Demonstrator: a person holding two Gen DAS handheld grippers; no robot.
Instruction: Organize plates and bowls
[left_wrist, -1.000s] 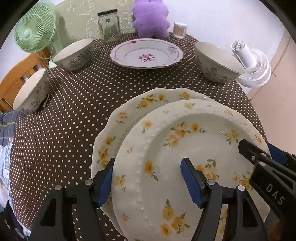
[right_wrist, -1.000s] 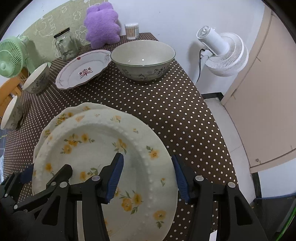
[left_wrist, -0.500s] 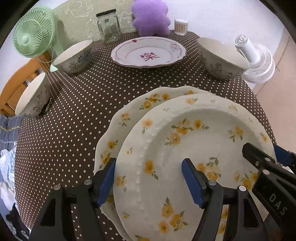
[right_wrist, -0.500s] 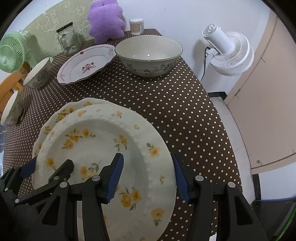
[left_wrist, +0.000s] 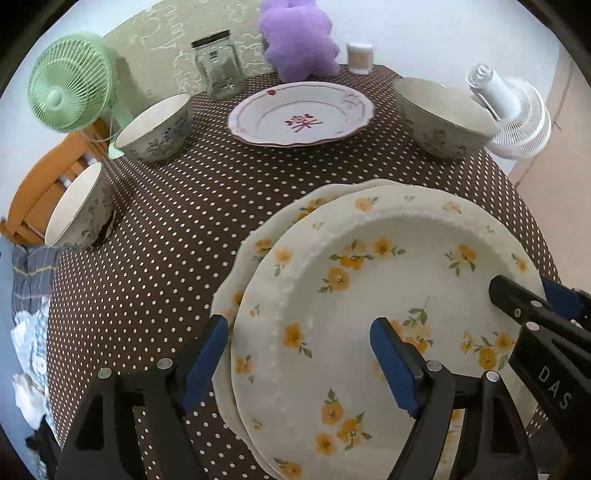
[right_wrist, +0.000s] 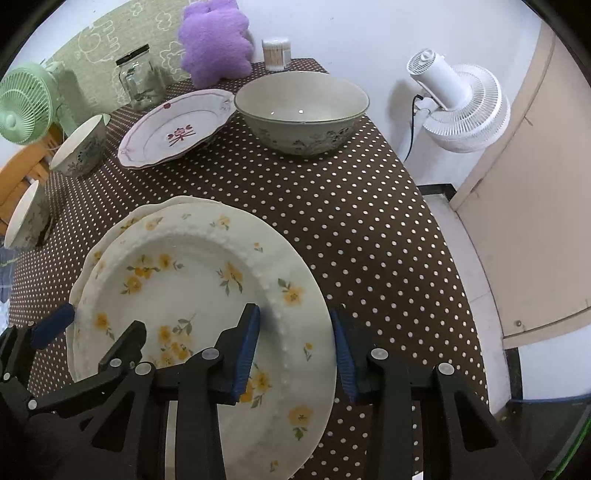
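A yellow-flowered plate (left_wrist: 369, 295) (right_wrist: 192, 288) lies on a second flowered plate (left_wrist: 255, 243) (right_wrist: 177, 205) at the near edge of the dotted table. My left gripper (left_wrist: 299, 358) is open, its fingers astride the plates' left rim. My right gripper (right_wrist: 295, 347) is open, its fingers astride the top plate's right rim. A red-patterned plate (left_wrist: 301, 112) (right_wrist: 173, 129) sits at the back. A large bowl (left_wrist: 443, 116) (right_wrist: 301, 110) stands at the back right. Two smaller bowls (left_wrist: 157, 127) (left_wrist: 79, 208) stand at the left.
A glass jar (left_wrist: 218, 64), a purple plush (left_wrist: 299, 38) and a toothpick holder (left_wrist: 359, 57) line the table's far edge. A green fan (left_wrist: 70, 83) stands at the left, a white fan (right_wrist: 461, 107) off the right side. A wooden chair (left_wrist: 40, 184) is at the left.
The top plate now sits more squarely over the lower one. Both grippers have stayed open at the plates' rims, with the views pulled back slightly.
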